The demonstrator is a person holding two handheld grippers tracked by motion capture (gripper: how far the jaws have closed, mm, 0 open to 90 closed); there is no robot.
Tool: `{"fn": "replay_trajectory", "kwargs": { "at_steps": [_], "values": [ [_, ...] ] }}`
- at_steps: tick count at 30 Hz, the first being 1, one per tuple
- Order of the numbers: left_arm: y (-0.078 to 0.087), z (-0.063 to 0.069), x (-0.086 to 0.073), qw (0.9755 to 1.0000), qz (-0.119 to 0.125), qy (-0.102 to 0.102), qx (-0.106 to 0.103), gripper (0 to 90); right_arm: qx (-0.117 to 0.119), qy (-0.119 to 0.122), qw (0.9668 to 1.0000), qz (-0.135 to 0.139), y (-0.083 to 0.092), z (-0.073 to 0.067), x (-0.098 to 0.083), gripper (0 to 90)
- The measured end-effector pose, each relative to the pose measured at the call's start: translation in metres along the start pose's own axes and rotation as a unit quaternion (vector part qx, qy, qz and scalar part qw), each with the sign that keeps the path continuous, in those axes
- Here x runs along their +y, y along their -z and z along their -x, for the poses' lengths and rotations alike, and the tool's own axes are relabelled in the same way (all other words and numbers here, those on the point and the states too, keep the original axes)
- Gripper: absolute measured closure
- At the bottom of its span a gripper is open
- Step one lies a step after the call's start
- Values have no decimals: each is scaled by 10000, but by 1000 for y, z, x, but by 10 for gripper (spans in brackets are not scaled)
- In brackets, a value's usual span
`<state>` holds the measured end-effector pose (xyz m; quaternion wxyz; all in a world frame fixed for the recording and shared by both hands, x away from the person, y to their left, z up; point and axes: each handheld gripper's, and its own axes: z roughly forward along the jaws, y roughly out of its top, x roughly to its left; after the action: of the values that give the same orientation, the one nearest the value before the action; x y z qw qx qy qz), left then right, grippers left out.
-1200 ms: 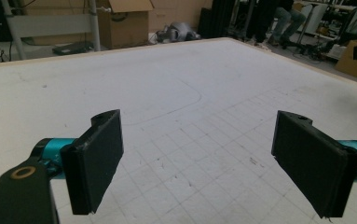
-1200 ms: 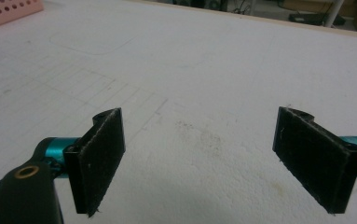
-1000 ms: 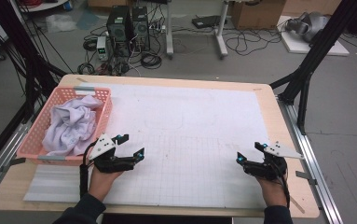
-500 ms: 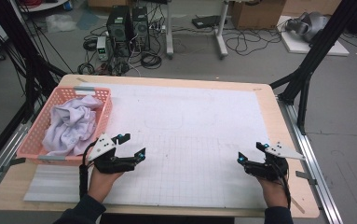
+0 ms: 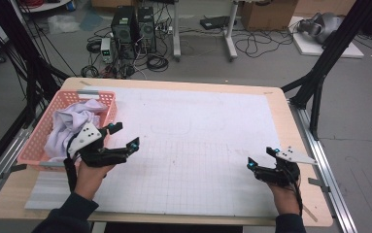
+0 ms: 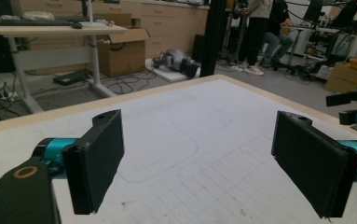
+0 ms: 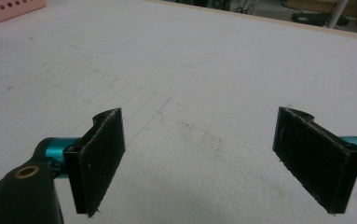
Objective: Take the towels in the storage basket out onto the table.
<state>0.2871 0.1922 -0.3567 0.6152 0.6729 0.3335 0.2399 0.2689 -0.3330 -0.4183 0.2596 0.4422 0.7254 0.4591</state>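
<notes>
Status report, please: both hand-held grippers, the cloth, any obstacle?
Left hand-held gripper open, empty, beside basket. Right hand-held gripper open, empty, over mat. Cloth bundled in basket. Nothing between.

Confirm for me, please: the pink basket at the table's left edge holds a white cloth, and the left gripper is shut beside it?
Not quite. The left gripper is open: the left gripper view shows its jaws wide apart with nothing between them. The rest holds: in the high view the pink basket sits at the table's left edge with the white cloth inside.

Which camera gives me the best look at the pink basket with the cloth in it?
The high view: it shows the whole pink basket at the table's left, white cloth heaped inside, the left tool beside it. The right gripper view catches just a corner of the basket. The left gripper view faces away.
</notes>
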Motion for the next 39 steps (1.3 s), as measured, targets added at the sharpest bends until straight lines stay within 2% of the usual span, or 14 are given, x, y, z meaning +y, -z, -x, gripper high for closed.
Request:
{"fn": "replay_trajectory", "kwargs": {
  "at_steps": [5, 13, 21, 23, 25, 26, 27, 28, 29, 30, 33, 36, 38, 39],
  "values": [
    [10, -17, 18, 9997, 119, -34, 215, 165, 18, 14, 10000, -19, 0, -1, -1, 155],
    [21, -58, 43, 9982, -160, 36, 579, 162, 5, -9, 10000, -50, 2, 0, -2, 155],
    [31, -111, 39, 9900, -652, 231, 1227, 162, 6, 6, 10000, -75, 0, 0, -4, 155],
    [31, -123, 34, 9863, -839, 309, 1387, 163, 13, 13, 10000, -87, -1, 0, -3, 155],
    [31, -133, 28, 9808, -1090, 336, 1581, 164, 15, 50, 9999, -88, -2, -1, -3, 155],
    [30, -142, 21, 9744, -1331, 413, 1763, 164, 16, 45, 10000, -82, -2, -1, -3, 155],
    [30, -142, 21, 9744, -1331, 413, 1763, 164, 16, 45, 10000, -82, -2, -1, -3, 155],
    [29, -146, 17, 9718, -1442, 459, 1809, 165, 34, 28, 9999, -112, -1, -1, -3, 155],
    [29, -152, 10, 9666, -1669, 513, 1876, 165, 21, 48, 9999, -95, -1, -1, -3, 155],
    [29, -152, 10, 9666, -1669, 513, 1876, 166, 19, 32, 9999, -101, -1, -1, -3, 155],
    [29, -158, 2, 9600, -1903, 541, 1980, 171, 29, -5, 9999, -103, 0, 0, -4, 155],
    [28, -163, -4, 9513, -2191, 586, 2086, 171, 15, 13, 9999, -104, 0, 0, -4, 155],
    [25, -167, -7, 9448, -2437, 623, 2101, 172, 23, -22, 9999, -116, 0, 0, -4, 155],
    [23, -172, -13, 9339, -2766, 648, 2171, 174, 32, -8, 9999, -102, 0, 0, -4, 155]
  ]
}}
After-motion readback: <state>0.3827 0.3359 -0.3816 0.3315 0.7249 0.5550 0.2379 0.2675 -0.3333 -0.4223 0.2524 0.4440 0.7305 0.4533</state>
